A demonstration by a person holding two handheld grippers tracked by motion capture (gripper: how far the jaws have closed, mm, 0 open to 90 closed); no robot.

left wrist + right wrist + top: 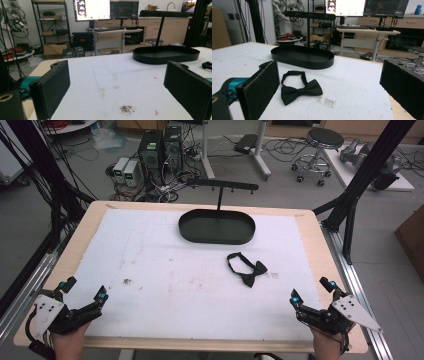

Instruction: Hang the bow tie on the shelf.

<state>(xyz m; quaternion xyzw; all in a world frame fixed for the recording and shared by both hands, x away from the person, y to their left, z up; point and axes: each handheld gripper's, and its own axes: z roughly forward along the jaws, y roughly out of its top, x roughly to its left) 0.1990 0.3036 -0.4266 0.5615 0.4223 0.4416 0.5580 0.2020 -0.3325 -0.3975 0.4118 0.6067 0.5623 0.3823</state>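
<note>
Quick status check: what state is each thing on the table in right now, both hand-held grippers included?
Left hand-held gripper: open, holding nothing.
Right hand-held gripper: open, holding nothing.
Bow tie: flat on the table, strap fastened in a loop.
Tray: empty.
Hanger bar: upright over the tray, nothing hanging on it.

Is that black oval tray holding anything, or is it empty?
Empty. The tray shows a bare black floor in the high view, apart from the stand's post rising from it; the bow tie lies outside on the table.

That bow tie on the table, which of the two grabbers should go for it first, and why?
Probably the right gripper: move it forward toward the bow tie. Its jaws stand open, the tie lies flat on the white mat on its side, short of the black tray, and the left gripper is farther off.
</note>
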